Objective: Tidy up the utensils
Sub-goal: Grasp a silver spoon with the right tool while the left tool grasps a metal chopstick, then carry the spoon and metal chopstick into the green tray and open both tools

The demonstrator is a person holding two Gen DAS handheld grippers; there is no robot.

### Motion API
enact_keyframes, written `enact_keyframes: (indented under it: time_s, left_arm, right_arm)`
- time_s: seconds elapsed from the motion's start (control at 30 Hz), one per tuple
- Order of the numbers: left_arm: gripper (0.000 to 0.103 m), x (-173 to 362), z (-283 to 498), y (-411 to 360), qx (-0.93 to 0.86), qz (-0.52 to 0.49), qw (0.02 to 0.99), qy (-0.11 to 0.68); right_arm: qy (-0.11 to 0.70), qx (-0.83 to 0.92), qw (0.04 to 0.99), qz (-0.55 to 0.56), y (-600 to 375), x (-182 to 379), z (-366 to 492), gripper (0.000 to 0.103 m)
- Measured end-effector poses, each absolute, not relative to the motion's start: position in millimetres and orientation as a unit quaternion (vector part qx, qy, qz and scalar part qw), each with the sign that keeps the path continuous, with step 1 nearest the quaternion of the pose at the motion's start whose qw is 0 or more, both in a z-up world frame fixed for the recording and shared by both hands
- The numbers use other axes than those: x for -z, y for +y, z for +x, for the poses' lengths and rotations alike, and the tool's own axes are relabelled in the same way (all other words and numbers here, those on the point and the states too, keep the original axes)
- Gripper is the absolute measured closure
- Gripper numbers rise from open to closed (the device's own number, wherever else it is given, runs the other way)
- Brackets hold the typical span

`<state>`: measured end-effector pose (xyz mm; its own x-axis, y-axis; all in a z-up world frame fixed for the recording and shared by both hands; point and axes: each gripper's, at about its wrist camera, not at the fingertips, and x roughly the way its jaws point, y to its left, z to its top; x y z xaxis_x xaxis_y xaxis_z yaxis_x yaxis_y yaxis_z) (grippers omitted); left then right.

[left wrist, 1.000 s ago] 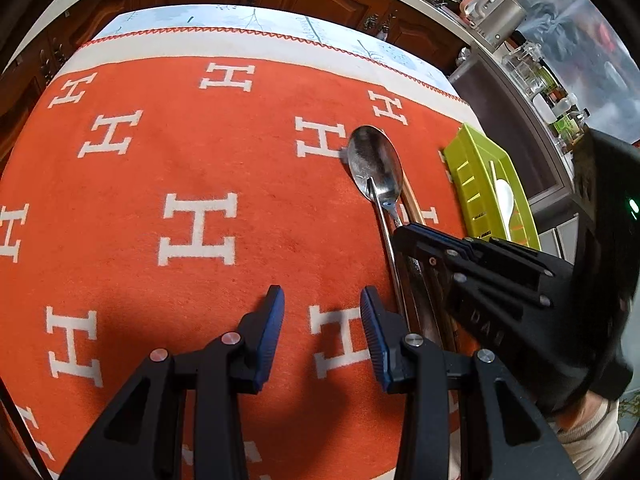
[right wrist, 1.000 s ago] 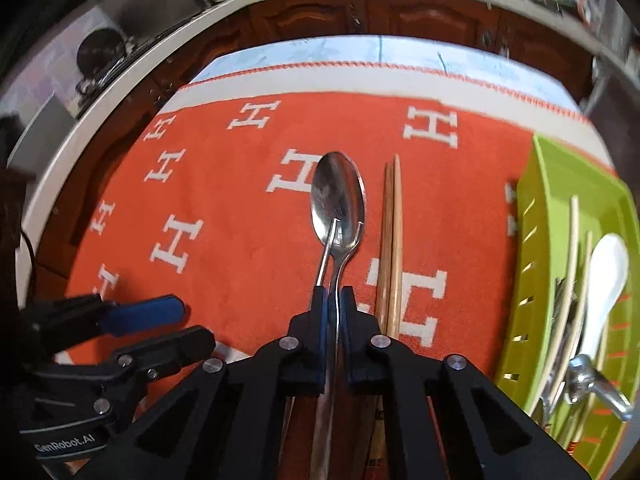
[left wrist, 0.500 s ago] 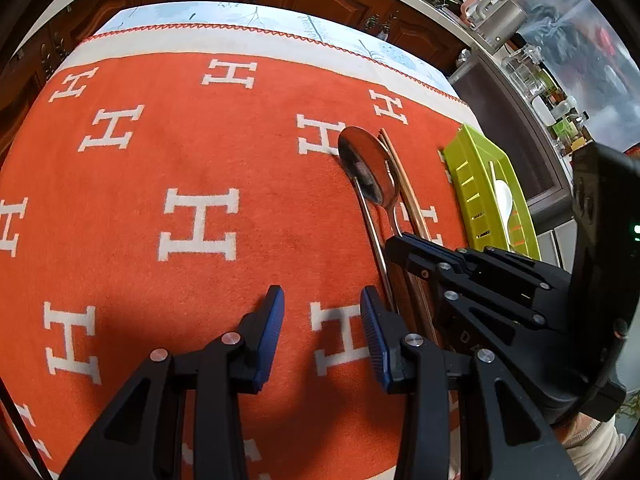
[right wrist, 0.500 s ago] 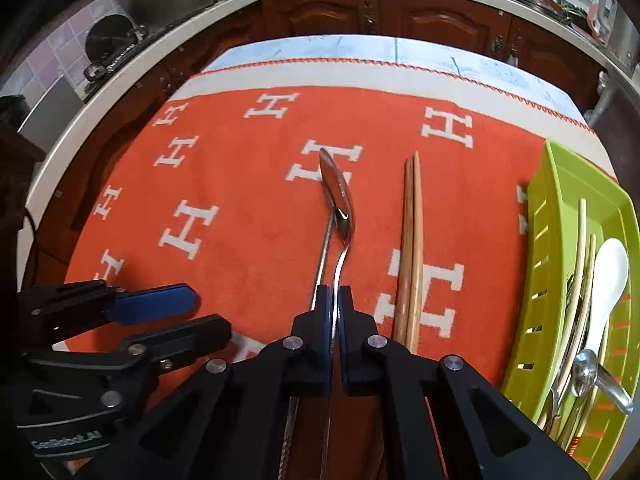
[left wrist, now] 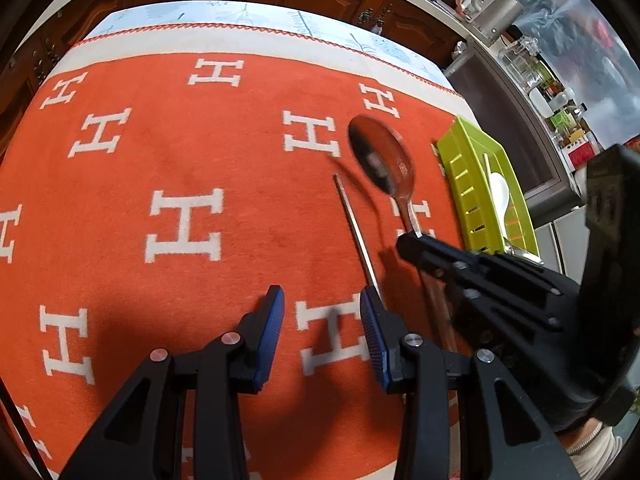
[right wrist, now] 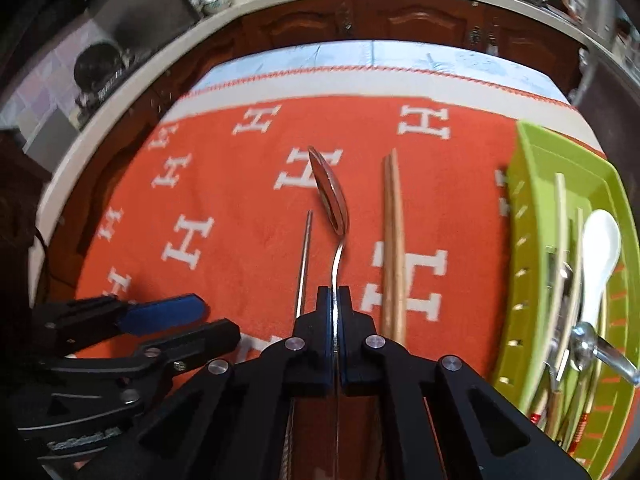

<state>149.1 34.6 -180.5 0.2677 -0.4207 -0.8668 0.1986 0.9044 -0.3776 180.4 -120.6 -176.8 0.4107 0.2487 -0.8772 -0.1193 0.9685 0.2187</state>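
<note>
Between the clenched right hand-held gripper (right wrist: 335,300) fingers sits the spoon (right wrist: 330,196) handle, bowl raised ahead.

An orange cloth (right wrist: 248,184) patterned with white H letters. Right of it, a lime-green tray (right wrist: 532,152) holds a white spoon (right wrist: 598,248).

You are looking at a polished, mirror-bright metal spoon (right wrist: 330,196) and a thin, shiny metal rod (right wrist: 303,264) in the frame's middle. The wooden chopsticks (right wrist: 393,248) beside them are showing a smooth, matt brown grain. The orange cloth (right wrist: 240,200) is looking soft and napped; the green tray (right wrist: 532,184) at right is glossy plastic.
</note>
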Motion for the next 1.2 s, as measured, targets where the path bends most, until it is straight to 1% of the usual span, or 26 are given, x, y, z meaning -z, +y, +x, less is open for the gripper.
enact_keyframes:
  time_s: [0.17, 0.3, 0.4, 0.47, 0.5, 0.53, 0.57, 0.6, 0.63, 0.67, 0.8, 0.93, 1.2]
  left_arm:
    - [0.065, 178.2, 148.2, 14.6, 0.204, -0.082, 0.782, 0.583]
    - [0.065, 182.4, 144.6, -5.0, 0.200, -0.066, 0.765, 0.609]
    - [0.065, 188.1, 140.6, -25.3, 0.193, -0.039, 0.750, 0.632]
    - [0.066, 185.5, 139.0, -35.3, 0.182, -0.020, 0.755, 0.629]
    - [0.068, 185.9, 138.9, -40.5, 0.177, -0.016, 0.754, 0.633]
    - [0.069, 186.2, 138.9, -43.6, 0.169, -0.014, 0.755, 0.634]
    - [0.074, 185.5, 138.6, -47.2, 0.159, -0.008, 0.759, 0.632]
    - [0.086, 185.3, 138.1, -51.4, 0.151, 0.000, 0.762, 0.630]
    - [0.093, 185.6, 137.5, -55.5, 0.145, 0.010, 0.764, 0.628]
    - [0.096, 186.1, 137.1, -58.4, 0.145, 0.012, 0.766, 0.626]
    - [0.100, 185.3, 137.5, -61.4, 0.142, -0.006, 0.772, 0.619]
    - [0.100, 181.6, 135.5, -57.8, 0.152, -0.031, 0.766, 0.624]
    - [0.100, 129.7, 129.5, -88.2, 0.220, -0.067, 0.761, 0.607]
  right_arm:
    - [0.507, -0.105, 0.849, 0.106, -150.4, 149.6, 168.1, 0.101]
    - [0.488, -0.098, 0.857, 0.133, -177.6, 130.6, 152.8, 0.101]
    - [0.475, -0.092, 0.861, 0.153, -198.4, 121.1, 137.1, 0.101]
    - [0.469, -0.085, 0.864, 0.165, -213.7, 116.5, 125.8, 0.101]
    - [0.467, -0.081, 0.864, 0.169, -220.5, 115.4, 120.6, 0.101]
    - [0.464, -0.076, 0.865, 0.172, -228.2, 114.4, 115.1, 0.101]
    - [0.462, -0.072, 0.866, 0.177, -235.8, 113.4, 110.0, 0.101]
    - [0.460, -0.069, 0.867, 0.181, -243.9, 112.6, 104.7, 0.101]
    - [0.458, -0.065, 0.867, 0.185, -250.3, 112.5, 100.0, 0.101]
    - [0.454, -0.059, 0.868, 0.191, -259.2, 111.7, 94.7, 0.101]
    - [0.448, -0.043, 0.868, 0.212, -286.7, 113.1, 81.3, 0.101]
    - [0.446, -0.028, 0.865, 0.228, -308.8, 117.9, 74.1, 0.101]
    - [0.468, -0.002, 0.856, 0.219, -328.5, 145.1, 80.6, 0.101]
